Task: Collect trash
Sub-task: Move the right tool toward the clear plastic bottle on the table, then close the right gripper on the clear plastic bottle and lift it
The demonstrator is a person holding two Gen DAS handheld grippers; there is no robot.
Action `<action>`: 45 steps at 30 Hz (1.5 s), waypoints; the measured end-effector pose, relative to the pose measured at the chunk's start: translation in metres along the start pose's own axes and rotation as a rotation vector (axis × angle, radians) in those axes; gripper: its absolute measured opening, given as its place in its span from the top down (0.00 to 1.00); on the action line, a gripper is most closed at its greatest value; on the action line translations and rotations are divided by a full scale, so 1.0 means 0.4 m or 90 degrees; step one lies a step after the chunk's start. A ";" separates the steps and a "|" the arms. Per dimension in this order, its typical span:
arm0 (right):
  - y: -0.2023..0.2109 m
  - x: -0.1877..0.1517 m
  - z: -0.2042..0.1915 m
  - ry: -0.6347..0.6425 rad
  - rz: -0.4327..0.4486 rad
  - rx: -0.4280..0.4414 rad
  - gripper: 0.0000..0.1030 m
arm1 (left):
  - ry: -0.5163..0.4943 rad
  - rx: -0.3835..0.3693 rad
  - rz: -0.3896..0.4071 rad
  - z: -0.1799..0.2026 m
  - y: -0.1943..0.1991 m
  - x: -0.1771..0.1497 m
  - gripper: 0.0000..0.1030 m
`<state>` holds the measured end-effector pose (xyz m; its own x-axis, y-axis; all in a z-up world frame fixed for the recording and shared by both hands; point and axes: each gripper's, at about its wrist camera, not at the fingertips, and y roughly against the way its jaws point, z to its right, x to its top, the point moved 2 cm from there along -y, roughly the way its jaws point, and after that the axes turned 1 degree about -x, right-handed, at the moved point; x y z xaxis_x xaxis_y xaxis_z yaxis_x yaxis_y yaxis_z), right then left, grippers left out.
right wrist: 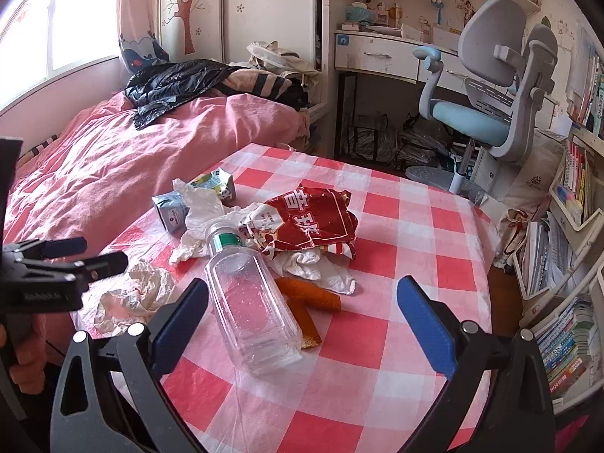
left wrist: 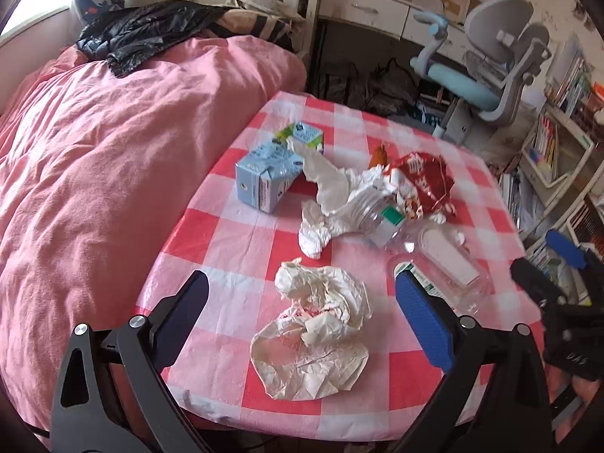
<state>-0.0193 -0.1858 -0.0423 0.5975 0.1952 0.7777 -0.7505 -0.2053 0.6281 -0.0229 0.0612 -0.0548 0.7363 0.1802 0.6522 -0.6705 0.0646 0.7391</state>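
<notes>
We found the trash spread over a table (right wrist: 415, 226) covered in a red-and-white check cloth, standing just beside a bed (left wrist: 94, 170) with a pink quilt.

The left gripper (left wrist: 302, 313) stood with its fingers wide apart, holding nothing. A crumpled paper (left wrist: 313, 336) lay on the cloth between them, near the table's front edge; we could not tell whether either finger touched it. In the right wrist view the same paper (right wrist: 136, 298) lay at the table's left edge, under the left gripper's tips.

The right gripper (right wrist: 302, 313) was likewise spread open and empty. A clear bottle (right wrist: 249, 309) lay on its side between its fingers, its green-banded neck pointing away. Two orange sticks (right wrist: 309, 294) lay against the bottle's right side, one partly under it.

Beyond the bottle we noted a red wrapper (right wrist: 313, 222) resting on white tissue (right wrist: 204, 211). At the far left of the heap were a blue carton (left wrist: 264, 177) and a green carton (left wrist: 305, 136), touching each other, with the tissue draped against them.

A black bag (right wrist: 173, 87) lay on the bed near the window. A grey and blue chair (right wrist: 490, 94) stood past the table by a desk (right wrist: 377, 53). A bookshelf (right wrist: 577, 196) filled the right side. Part of a hand (right wrist: 22, 362) showed at the left edge of the right wrist view, on the left gripper's handle.
</notes>
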 end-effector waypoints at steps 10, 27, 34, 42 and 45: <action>-0.010 -0.003 -0.022 0.019 -0.011 0.010 0.07 | 0.136 0.024 0.049 -0.103 0.034 0.030 0.07; -0.107 0.008 -0.078 0.118 -0.075 0.019 0.07 | 0.124 0.016 0.059 -0.087 0.042 0.028 0.07; -0.169 0.004 -0.100 0.145 -0.116 0.033 0.07 | 0.109 0.011 0.053 -0.068 0.034 0.026 0.07; -0.228 -0.015 -0.119 0.164 -0.168 0.057 0.15 | 0.103 0.014 0.044 -0.061 0.022 0.025 0.07; -0.238 -0.033 -0.134 0.176 -0.192 0.070 0.35 | 0.098 0.015 0.040 -0.058 0.018 0.023 0.07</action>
<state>0.0290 -0.1175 -0.1135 0.6761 0.5096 0.5323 -0.5105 -0.1970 0.8370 -0.0229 0.0861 -0.0474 0.6691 0.3318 0.6650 -0.7111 0.0256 0.7026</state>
